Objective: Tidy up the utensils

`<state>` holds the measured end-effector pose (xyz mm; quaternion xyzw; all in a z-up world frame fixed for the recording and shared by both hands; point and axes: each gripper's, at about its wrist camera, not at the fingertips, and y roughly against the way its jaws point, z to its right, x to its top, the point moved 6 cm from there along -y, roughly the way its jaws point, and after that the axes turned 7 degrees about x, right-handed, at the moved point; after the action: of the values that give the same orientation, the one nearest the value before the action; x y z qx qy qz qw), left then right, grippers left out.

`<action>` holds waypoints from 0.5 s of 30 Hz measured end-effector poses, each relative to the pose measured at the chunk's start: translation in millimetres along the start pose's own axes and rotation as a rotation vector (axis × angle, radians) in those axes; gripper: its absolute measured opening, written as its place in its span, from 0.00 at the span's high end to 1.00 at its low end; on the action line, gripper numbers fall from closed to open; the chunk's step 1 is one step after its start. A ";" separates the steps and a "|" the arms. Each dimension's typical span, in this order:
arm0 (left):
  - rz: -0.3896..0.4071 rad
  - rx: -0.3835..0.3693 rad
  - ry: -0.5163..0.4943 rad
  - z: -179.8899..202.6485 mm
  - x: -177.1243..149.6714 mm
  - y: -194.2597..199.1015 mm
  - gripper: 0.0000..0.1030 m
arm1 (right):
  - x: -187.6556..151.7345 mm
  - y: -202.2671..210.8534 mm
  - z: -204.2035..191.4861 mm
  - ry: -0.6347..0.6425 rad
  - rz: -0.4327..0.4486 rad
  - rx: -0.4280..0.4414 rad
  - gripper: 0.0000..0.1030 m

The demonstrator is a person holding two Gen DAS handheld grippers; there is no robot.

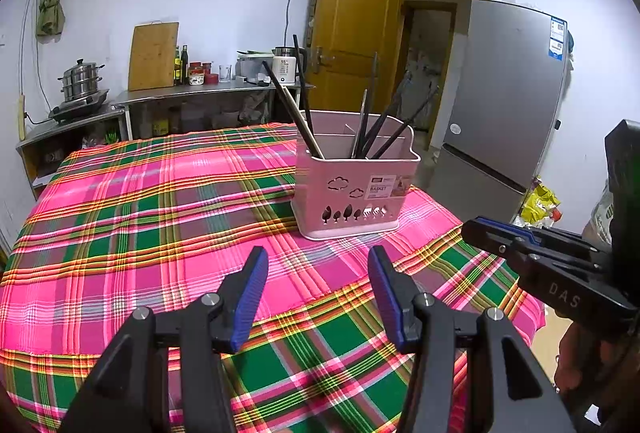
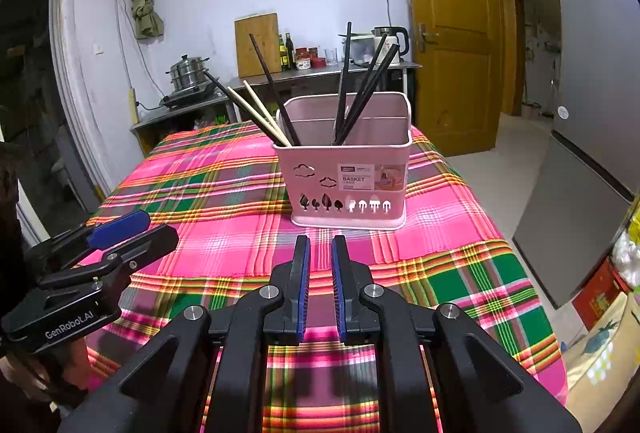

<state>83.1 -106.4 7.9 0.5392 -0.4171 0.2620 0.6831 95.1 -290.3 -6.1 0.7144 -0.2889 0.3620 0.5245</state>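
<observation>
On my left, the left gripper (image 1: pixel 318 265) hangs open and empty over the pink-and-green plaid tablecloth (image 1: pixel 140 217). Ahead, unobstructed, stands the pink plastic utensil basket (image 2: pixel 346 179), holding dark and pale wooden chopsticks (image 2: pixel 276 101). The right gripper (image 2: pixel 320 257) shows a narrow empty gap.

Both grippers (image 1: pixel 318 269) (image 2: pixel 320 257) were black, with ribbed blue pads (image 2: pixel 303 273). Silver screws (image 2: pixel 373 290) capped the joints. White "GenRobot.AI" lettering (image 2: pixel 69 327) marked one side.

Home kitchen: stove (image 1: pixel 82 105), fridge (image 1: pixel 508 105), steamer pot (image 1: pixel 80 75).
</observation>
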 end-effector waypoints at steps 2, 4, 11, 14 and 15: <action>0.000 0.001 0.000 0.2 -0.6 0.2 0.48 | -0.6 -0.1 0.3 0.000 0.000 0.000 0.90; 0.001 -0.001 0.000 -0.2 -0.2 0.4 0.48 | -0.6 -0.2 0.3 0.001 -0.001 0.000 0.90; 0.000 0.001 0.000 -0.2 -0.9 0.0 0.48 | -0.6 -0.1 0.3 0.001 -0.001 -0.001 0.90; 0.000 0.003 -0.001 -0.6 -1.7 1.0 0.48 | -0.6 -0.1 0.1 0.001 -0.002 -0.001 0.90; 0.000 0.003 -0.001 -0.5 -1.7 0.7 0.48 | -0.7 -0.1 0.2 0.001 -0.002 -0.001 0.90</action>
<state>81.8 -105.5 6.8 0.5401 -0.4170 0.2625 0.6822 94.7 -290.4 -6.7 0.7144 -0.2878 0.3617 0.5253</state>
